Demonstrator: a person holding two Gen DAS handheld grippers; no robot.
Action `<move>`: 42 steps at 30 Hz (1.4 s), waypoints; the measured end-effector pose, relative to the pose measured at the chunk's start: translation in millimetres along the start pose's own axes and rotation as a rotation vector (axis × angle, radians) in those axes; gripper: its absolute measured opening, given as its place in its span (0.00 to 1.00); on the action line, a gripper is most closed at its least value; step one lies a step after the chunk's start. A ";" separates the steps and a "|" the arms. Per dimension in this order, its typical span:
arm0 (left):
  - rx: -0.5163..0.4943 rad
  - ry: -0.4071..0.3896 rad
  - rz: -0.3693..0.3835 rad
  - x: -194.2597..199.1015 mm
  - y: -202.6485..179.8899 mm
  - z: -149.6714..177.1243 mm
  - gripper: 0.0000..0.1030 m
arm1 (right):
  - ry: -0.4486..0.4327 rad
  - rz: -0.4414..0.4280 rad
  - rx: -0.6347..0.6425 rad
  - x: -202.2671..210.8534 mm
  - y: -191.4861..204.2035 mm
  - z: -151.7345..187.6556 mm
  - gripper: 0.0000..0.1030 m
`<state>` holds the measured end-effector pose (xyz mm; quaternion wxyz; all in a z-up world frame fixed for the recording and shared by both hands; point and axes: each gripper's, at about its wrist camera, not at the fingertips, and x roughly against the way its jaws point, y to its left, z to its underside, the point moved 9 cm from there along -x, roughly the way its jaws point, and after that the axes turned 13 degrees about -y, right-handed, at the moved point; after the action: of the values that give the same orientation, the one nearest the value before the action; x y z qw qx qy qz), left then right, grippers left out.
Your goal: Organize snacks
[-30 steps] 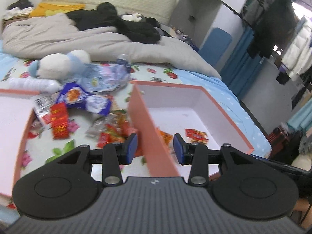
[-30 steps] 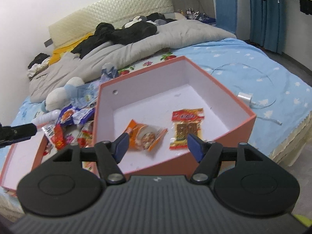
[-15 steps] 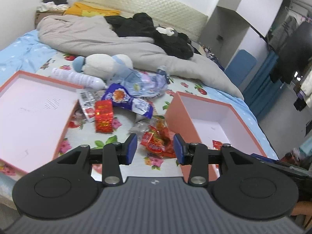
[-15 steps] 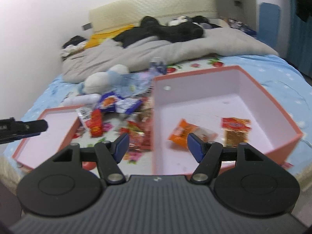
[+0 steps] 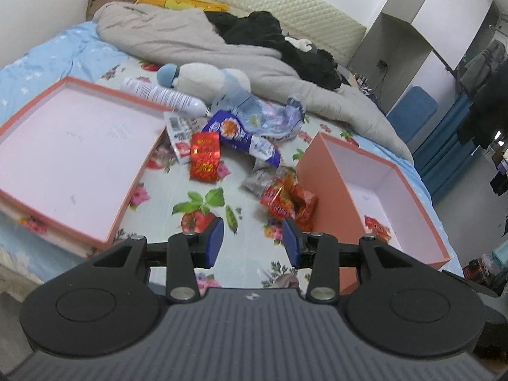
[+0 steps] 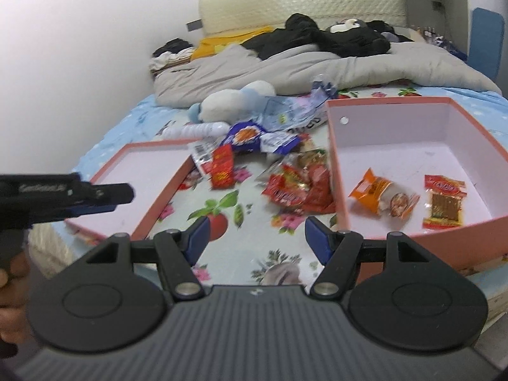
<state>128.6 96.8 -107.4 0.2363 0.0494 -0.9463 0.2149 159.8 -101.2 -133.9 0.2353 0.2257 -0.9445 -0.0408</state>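
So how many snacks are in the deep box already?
2. An orange packet lies on the floor of the deep box, toward its left wall, and a red packet lies to its right, apart from it. The near wall may hide more.

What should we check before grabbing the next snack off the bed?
1. Left gripper open, nothing between its fingers: ok.
2. Right gripper open, nothing held: ok.
3. Deep box has room; only the orange packet and the red packet lie inside: ok.
4. Pile of red snacks lies beside the box wall, uncovered: ok.
5. Snacks sealed: cannot tell.
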 end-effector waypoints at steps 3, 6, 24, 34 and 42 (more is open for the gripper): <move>0.001 0.015 -0.001 -4.7 1.4 5.5 0.45 | -0.001 -0.002 0.016 -1.9 3.5 0.6 0.66; 0.000 0.024 0.001 -12.6 2.6 5.4 0.45 | -0.007 0.004 0.018 -7.3 4.6 -2.4 0.66; 0.029 0.149 -0.069 -134.1 53.1 4.7 0.50 | 0.086 -0.011 0.118 -107.4 9.2 7.3 0.66; 0.006 0.214 -0.078 -219.0 75.0 5.6 0.54 | 0.153 0.017 0.152 -180.2 -3.2 20.9 0.65; -0.051 0.237 -0.082 -272.7 78.6 6.0 0.68 | 0.167 0.057 0.226 -218.3 -7.1 31.6 0.65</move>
<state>351.7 163.0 -270.0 0.3564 0.0563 -0.9140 0.1855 320.0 -11.2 -256.2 0.2875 0.2264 -0.9261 0.0916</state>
